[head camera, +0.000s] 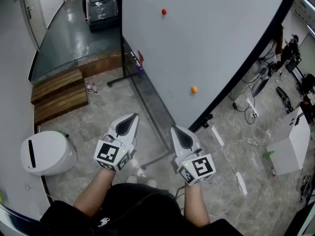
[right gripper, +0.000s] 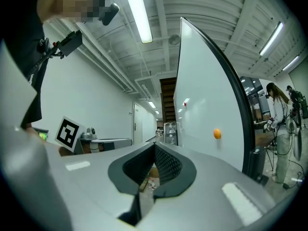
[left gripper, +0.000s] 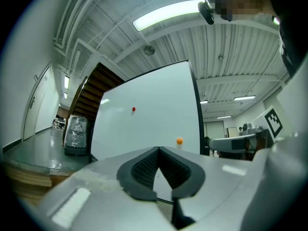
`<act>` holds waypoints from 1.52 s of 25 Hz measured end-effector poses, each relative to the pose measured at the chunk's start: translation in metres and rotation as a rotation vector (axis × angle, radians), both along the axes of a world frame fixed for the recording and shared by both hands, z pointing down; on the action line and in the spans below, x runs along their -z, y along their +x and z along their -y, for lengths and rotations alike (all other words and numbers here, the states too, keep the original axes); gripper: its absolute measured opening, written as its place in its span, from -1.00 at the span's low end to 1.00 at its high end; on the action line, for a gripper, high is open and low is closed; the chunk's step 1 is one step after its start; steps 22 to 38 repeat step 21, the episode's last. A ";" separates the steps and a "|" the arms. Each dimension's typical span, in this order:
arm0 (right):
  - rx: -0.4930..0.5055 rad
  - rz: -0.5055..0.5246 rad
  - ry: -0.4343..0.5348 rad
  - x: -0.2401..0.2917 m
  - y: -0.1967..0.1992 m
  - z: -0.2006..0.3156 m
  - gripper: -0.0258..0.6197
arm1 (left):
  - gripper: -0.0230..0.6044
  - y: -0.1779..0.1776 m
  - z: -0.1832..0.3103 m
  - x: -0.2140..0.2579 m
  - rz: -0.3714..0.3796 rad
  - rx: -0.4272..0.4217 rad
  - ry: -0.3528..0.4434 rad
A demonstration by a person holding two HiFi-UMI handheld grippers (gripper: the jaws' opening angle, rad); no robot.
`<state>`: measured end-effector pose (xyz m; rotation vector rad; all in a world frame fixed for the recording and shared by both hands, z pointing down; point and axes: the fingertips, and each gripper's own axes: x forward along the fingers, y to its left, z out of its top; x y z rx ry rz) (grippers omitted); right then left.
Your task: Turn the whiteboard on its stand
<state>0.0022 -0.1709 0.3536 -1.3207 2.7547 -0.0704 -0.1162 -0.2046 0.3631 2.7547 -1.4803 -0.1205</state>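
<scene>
A large whiteboard (head camera: 206,38) on a dark frame stands ahead of me, tilted, with a red magnet (head camera: 164,12) and an orange magnet (head camera: 194,89) on its face. Its stand's base bar (head camera: 152,114) runs across the floor between my grippers. My left gripper (head camera: 134,116) is shut and holds nothing, below and left of the board. My right gripper (head camera: 173,128) is shut too, empty, just short of the board's lower edge. In the left gripper view the whiteboard (left gripper: 149,114) fills the middle; in the right gripper view the whiteboard (right gripper: 207,100) shows edge-on at the right.
A white round bin (head camera: 47,153) stands at the left. Wooden pallets (head camera: 59,90) lie at the back left. A white box (head camera: 290,141) and cables (head camera: 246,112) are on the floor at the right. A person (right gripper: 281,124) stands far right.
</scene>
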 end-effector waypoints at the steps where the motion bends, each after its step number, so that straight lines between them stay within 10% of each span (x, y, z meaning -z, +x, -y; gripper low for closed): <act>1: 0.008 -0.001 0.000 0.000 -0.004 0.001 -0.89 | -0.91 -0.003 0.000 0.000 0.001 0.006 0.000; 38: 0.019 -0.025 0.011 -0.004 -0.010 0.000 -0.90 | -0.92 -0.019 -0.005 -0.009 0.004 0.057 -0.018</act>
